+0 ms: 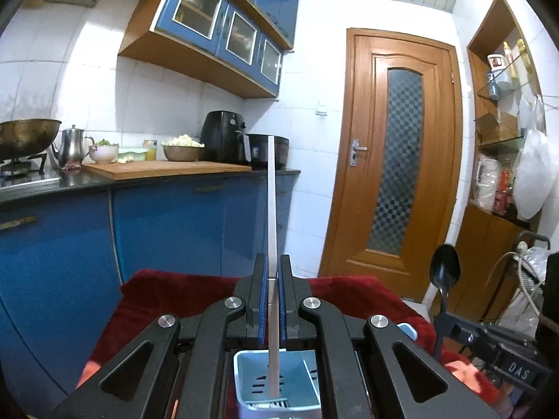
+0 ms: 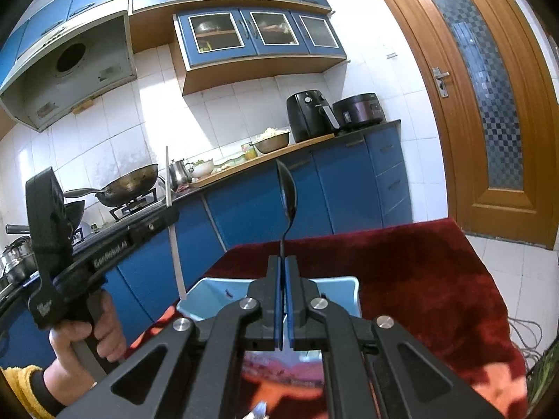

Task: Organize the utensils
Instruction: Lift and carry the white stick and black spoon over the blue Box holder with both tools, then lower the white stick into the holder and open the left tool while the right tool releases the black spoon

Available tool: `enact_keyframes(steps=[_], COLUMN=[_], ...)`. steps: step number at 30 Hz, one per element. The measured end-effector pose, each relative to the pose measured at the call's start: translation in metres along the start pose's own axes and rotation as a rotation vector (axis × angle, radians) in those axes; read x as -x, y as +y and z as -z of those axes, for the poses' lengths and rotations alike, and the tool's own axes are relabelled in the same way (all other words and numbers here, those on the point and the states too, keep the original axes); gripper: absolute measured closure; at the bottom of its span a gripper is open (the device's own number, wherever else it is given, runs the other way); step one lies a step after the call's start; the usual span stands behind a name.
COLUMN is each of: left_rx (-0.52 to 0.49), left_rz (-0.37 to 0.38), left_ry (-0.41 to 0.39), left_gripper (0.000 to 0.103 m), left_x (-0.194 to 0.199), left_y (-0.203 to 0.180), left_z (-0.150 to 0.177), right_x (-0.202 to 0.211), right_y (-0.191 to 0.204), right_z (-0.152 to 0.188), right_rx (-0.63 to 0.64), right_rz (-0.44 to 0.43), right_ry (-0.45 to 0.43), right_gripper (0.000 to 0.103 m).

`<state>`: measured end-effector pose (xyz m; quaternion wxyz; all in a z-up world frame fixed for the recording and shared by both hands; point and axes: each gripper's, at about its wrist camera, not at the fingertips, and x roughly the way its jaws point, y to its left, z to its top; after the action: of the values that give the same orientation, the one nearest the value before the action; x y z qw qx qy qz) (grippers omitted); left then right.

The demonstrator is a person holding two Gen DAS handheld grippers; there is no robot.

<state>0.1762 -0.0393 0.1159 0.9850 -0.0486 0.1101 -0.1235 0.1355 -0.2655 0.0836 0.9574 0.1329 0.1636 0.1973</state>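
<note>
My left gripper (image 1: 273, 258) is shut on a long pale flat stick (image 1: 271, 192) that stands nearly upright. Its lower end hangs over the light-blue utensil holder (image 1: 297, 380) below the jaws. To the right, a black spoon (image 1: 444, 267) stands bowl up in my right gripper (image 1: 441, 317). In the right wrist view my right gripper (image 2: 282, 262) is shut on the thin handle of the spoon (image 2: 288, 192), above the holder (image 2: 344, 289). The left gripper (image 2: 170, 211), gripped by a hand (image 2: 87, 342), keeps the stick (image 2: 176, 258) by the holder's left corner.
A dark red cloth (image 2: 419, 262) covers the table under the holder. Blue cabinets and a counter (image 1: 167, 174) with a cutting board, bowls, kettle, wok and air fryer run behind. A wooden door (image 1: 394, 160) and open shelves (image 1: 499, 139) stand at the right.
</note>
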Motion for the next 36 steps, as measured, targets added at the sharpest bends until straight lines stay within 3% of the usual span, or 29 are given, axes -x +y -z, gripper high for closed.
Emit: enact_keyframes(steps=[9,22,29,36], left_rx=[0.031,0.015,0.000,0.010], left_rz=[0.001,0.005,0.010,0.022], left_ry=[0.026,0.087,0.111,0.127], left_gripper=[0.098,0.098,0.084,0.084], left_x=[-0.028,-0.040,-0.039,-0.035], left_y=[0.006,0.002,-0.003,-0.002], left_z=[0.032,0.050,0.050,0.048], right_x=[-0.033,-0.041,-0.044,-0.047], right_y=[-0.007,-0.018,-0.018,-0.021], right_z=[0.012,0.025,0.025,0.024], right_rx=[0.048,0.019,0.009,-0.012], right_rz=[0.032,0.058,0.037,0.026], right_ry=[0.030,0.108,0.128,0.150], right_gripper=[0.099,0.099,0.090,0.090])
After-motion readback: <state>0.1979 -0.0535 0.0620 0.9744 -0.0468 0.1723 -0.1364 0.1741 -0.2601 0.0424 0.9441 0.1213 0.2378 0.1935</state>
